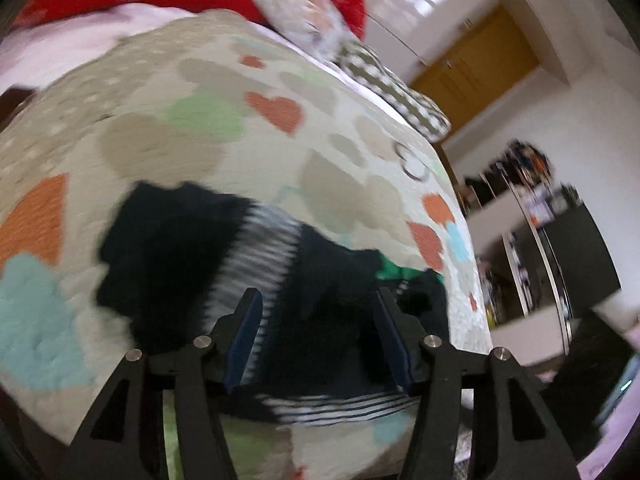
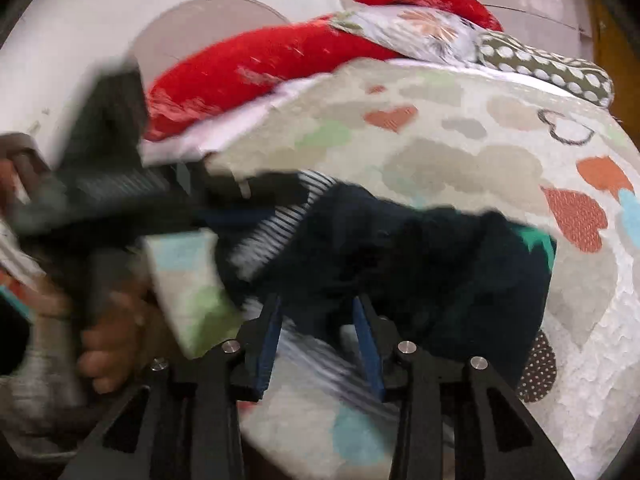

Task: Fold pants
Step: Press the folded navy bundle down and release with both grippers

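Note:
Dark navy pants with a black-and-white striped band and a green patch lie bunched on a heart-patterned bedspread. My left gripper is open, its jaws apart over the pants' near part. In the right wrist view the pants lie ahead of my right gripper, which is open with the dark cloth between and just beyond its blue pads. The left gripper and the hand holding it appear blurred at the left of the right wrist view, over the striped band.
A red pillow, a floral pillow and a polka-dot pillow lie at the head of the bed. The bed's right edge drops off to a room with shelves and a wooden door.

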Available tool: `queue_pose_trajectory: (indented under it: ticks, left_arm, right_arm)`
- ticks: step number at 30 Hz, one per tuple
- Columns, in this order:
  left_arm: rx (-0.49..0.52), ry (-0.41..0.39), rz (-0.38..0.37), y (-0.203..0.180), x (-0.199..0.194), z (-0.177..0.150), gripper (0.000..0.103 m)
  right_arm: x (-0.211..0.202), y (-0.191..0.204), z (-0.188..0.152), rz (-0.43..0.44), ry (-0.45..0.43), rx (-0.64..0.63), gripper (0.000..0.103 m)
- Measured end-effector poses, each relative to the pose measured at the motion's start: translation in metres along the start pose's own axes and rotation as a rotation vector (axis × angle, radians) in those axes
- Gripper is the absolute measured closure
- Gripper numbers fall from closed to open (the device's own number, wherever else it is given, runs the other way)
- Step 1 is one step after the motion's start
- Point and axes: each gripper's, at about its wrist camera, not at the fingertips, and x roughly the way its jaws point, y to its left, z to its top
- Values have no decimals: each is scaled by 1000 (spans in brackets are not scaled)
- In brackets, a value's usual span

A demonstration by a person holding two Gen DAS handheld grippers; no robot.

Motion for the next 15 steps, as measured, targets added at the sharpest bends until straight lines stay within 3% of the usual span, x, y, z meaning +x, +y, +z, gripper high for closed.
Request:
queue_pose_trajectory:
  ticks: [3,5,6,7,9,15]
  left_arm:
    - [-28,-31,38,15,-10,-7,47]
    - [-27,-46,74,17,-12,-10,47]
    - [-18,-53,99,17,-13,-12,47]
    - [-6,-57,120,17,-12,-13,47]
    - [12,-50,151,19,-8,-17,47]
    - [46,-33,196,21,1,-28,47]
  right_arm:
    - [-37,-3,6,-31,-75,14,59]
    - [-45,-16,16,-145,-95,36,59]
    - [-44,-21,17,-200,-88,44,65]
    - [-42,-26,18,-238,-77,54,83]
    - [-24,-36,21,-258,-38,97,92]
    - [24,-34,25,-241,29,102,92]
